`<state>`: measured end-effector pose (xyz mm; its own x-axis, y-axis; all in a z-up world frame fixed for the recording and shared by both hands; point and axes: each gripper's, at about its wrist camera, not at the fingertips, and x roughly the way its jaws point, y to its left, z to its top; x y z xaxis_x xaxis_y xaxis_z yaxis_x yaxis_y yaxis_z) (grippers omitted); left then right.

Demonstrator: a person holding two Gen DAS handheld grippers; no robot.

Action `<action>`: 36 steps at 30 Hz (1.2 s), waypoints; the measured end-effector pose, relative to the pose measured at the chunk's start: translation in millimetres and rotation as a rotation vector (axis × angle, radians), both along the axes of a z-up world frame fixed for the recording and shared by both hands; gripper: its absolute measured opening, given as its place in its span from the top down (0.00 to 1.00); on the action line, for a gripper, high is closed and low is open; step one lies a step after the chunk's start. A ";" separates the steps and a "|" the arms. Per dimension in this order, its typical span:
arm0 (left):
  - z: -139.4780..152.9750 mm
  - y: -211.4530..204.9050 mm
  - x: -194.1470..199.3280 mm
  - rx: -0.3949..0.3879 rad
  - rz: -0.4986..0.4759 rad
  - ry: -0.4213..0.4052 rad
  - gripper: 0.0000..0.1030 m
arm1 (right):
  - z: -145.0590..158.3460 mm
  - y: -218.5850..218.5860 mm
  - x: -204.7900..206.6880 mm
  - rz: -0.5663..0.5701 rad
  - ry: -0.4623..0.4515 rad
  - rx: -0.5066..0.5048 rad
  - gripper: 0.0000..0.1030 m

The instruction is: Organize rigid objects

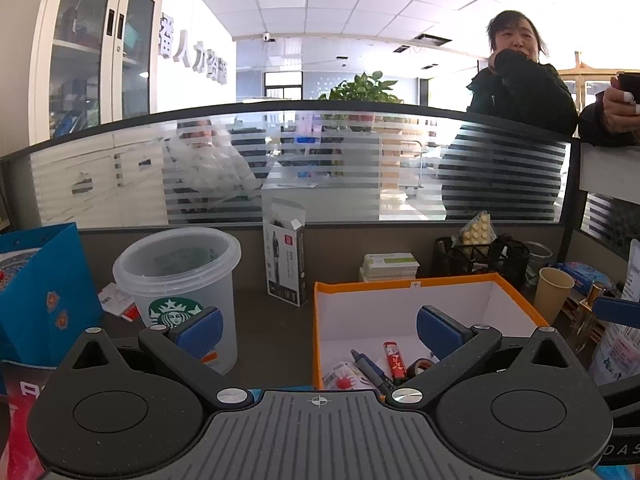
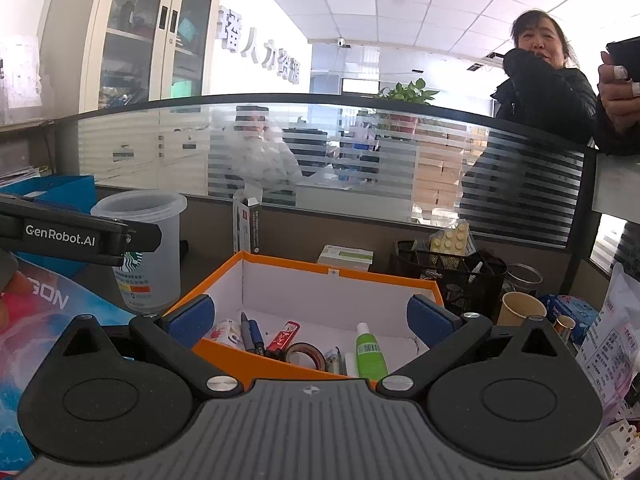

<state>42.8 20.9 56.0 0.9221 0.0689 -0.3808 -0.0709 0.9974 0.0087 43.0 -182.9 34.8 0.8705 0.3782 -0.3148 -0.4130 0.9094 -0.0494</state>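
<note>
Orange-rimmed cardboard box with white interior (image 2: 340, 276), open-topped, on the grey tabletop (image 1: 276, 320); centre of the right wrist view, at 3 o'clock of centre in the left wrist view (image 1: 404, 286).

Contents, lying loose on the box floor:
- green plastic bottle with white cap and barcode label (image 2: 370, 352), at 5 o'clock
- roll of brown adhesive tape (image 2: 306, 354), just left of the bottle
- red lighter-shaped item with white print (image 2: 286, 334), between tape and pens
- dark blue and grey pens (image 2: 252, 332), at 9 o'clock of the tape
- white packet with red marks (image 2: 224, 332), against the left wall

Left hand-held gripper (image 1: 318, 330): blue-padded fingers spread wide, grasping nothing, hovering over the box's left edge.
Right hand-held gripper (image 2: 318, 320): blue-padded fingers spread wide, grasping nothing, above the box's near rim.

Surroundings:
- translucent plastic Starbucks tub (image 1: 180, 280), at 9 o'clock of the box, apart from it
- tall black-and-white carton with open flap (image 1: 286, 256), upright at 11 o'clock
- stack of white-and-green flat boxes (image 1: 390, 266), at 12 o'clock
- black mesh desk organiser holding a yellow pill blister (image 1: 480, 258), at 1 o'clock
- tan paper cup (image 1: 554, 292), at 3 o'clock
- blue paper bag (image 1: 44, 292), far left.
</note>
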 end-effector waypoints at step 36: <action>0.8 3.5 -6.3 0.006 0.022 0.003 0.00 | -6.6 0.9 2.1 0.000 0.015 0.003 0.00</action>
<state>36.5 24.5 56.7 0.9193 0.0915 -0.3828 -0.0927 0.9956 0.0153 45.1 -182.0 28.2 0.8655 0.3796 -0.3268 -0.4140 0.9094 -0.0401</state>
